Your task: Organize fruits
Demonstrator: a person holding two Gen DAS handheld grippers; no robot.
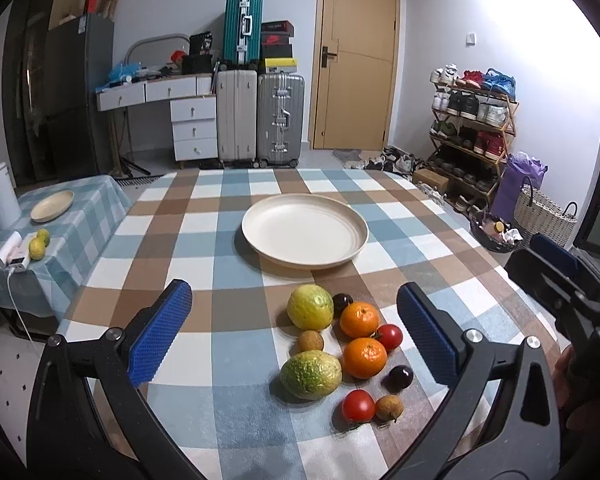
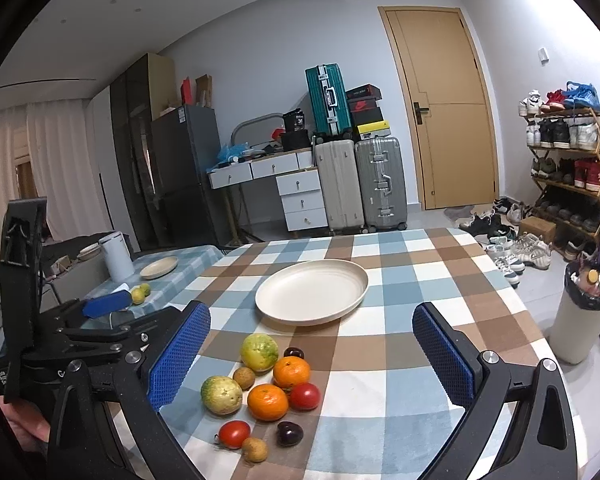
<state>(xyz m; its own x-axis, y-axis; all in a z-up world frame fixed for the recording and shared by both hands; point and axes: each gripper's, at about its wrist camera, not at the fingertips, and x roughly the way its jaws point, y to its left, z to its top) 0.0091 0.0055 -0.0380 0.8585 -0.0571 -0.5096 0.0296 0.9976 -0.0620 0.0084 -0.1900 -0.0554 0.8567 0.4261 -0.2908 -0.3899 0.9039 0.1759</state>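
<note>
Left wrist view: the left hand-held gripper [image 1: 294,336] hangs wide open, empty; the fruits [image 1: 342,354] lie between its fingers on the bench [image 1: 180,240], the empty plate [image 1: 305,235] beyond.

Right wrist view: the right hand-held gripper [image 2: 310,356] also gapes, fruits ahead. Nothing seems moved yet; next, close gently on one fruit.

A lived-in home: 3 suitcases [image 1: 260,120] by the far door [image 1: 356,56], a shoe rack [image 1: 472,120] right, checked dining table [image 1: 204,240] near.

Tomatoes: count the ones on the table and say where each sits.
2. One tomato lies at the cluster's right edge, beside the two oranges. The other tomato lies at the near edge, next to a small brown fruit. None seems hidden.
</note>
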